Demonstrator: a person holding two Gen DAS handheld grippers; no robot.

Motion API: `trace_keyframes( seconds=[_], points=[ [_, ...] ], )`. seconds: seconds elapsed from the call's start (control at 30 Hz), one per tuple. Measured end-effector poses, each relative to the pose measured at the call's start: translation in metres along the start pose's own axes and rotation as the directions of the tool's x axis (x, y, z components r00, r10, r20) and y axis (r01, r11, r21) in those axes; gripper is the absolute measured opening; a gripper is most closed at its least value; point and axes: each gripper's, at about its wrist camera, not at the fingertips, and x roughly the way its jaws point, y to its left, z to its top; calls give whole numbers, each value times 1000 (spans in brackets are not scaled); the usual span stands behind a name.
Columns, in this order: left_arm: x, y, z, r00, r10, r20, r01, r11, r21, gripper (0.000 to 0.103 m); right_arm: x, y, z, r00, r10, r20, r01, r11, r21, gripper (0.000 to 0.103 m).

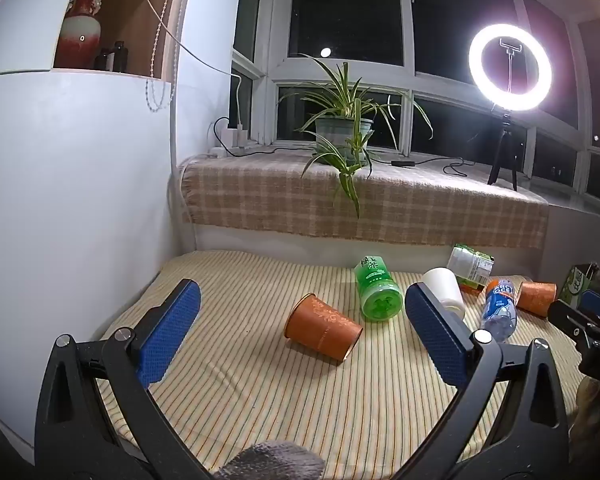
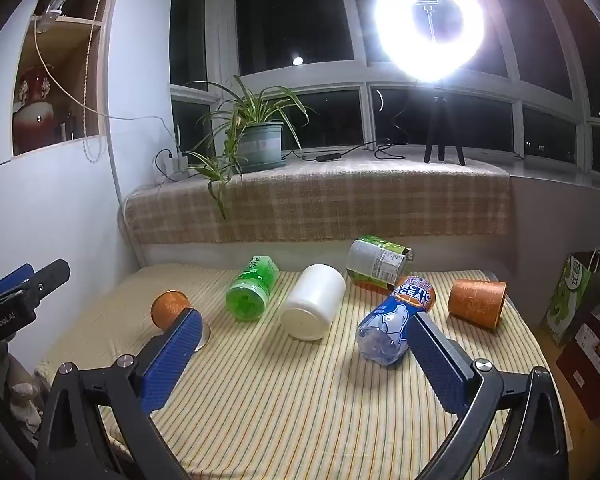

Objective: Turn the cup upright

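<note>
- Two orange cups lie on their sides on the striped mat (image 1: 260,392); the near orange cup (image 1: 323,330) sits toward the left part of the mat, and the far orange cup (image 2: 477,302) rests near the right edge.
- The left gripper (image 1: 302,338) has its blue pads spread wide and holds nothing; the near orange cup lies straight ahead of it, almost in the gap between the pads but still a little beyond the tips.
- The long axis of this cup runs across the left view, slightly tilted: the closed bottom points to the left and a little away, the open mouth points to the right and toward the camera.
- The right gripper (image 2: 304,358) is also spread and empty. In front of it lie the white cup (image 2: 313,301) and the blue bottle (image 2: 394,322), both on their sides; the near orange cup is far to its left, partly hidden behind its left pad.
- I judge the left hand is the nearer one for the near orange cup, while the far orange cup is closer to the right hand.
- For the grasp, the pads probably need to turn, because now they would close on the two ends of the cup and not on its side wall.
- A green bottle (image 1: 378,290) lies just behind the near orange cup, apart from it.
</note>
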Motion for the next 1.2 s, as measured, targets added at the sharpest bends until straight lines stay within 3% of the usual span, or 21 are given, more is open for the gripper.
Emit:
trace_keyframes(
  seconds=[1.2],
  points=[
    [-1, -4, -5, 1000, 3, -8, -2, 999, 34, 103, 1, 2, 2, 999, 36, -21, -36, 999, 19, 103]
  ],
)
